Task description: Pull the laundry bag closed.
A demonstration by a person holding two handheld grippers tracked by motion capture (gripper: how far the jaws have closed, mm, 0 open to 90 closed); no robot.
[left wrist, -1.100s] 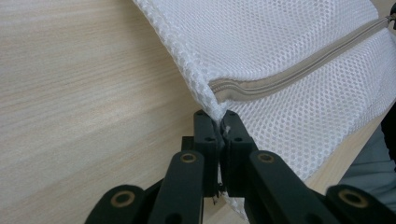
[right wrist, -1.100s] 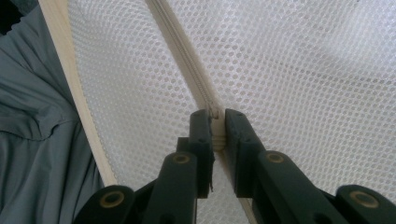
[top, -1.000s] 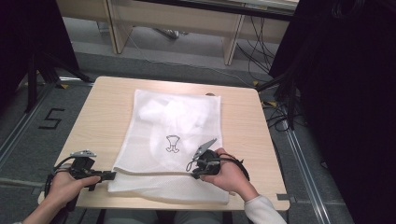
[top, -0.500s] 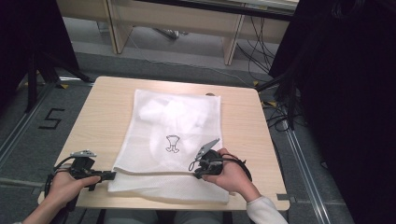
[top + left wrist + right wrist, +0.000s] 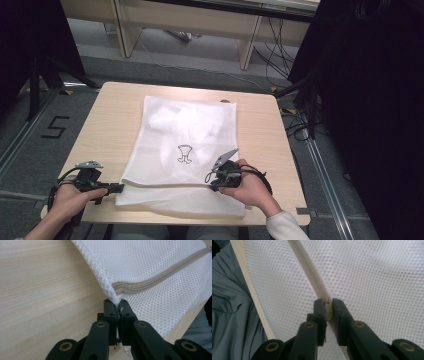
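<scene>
At the near edge of the light wooden table (image 5: 105,125), the left gripper (image 5: 117,305) pinches the corner of the white mesh laundry bag (image 5: 190,130) at the end of its beige zipper (image 5: 160,277). The right gripper (image 5: 327,305) is closed on the zipper farther along. Beyond them the bag lies flat in the middle of the table.

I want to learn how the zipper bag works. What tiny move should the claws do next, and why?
Probably slide the right claw along the zipper toward the left claw. The left one pinches the mesh bag corner at the zipper's end, and the right one seems clamped on the zipper pull, so the bag is braced.
</scene>
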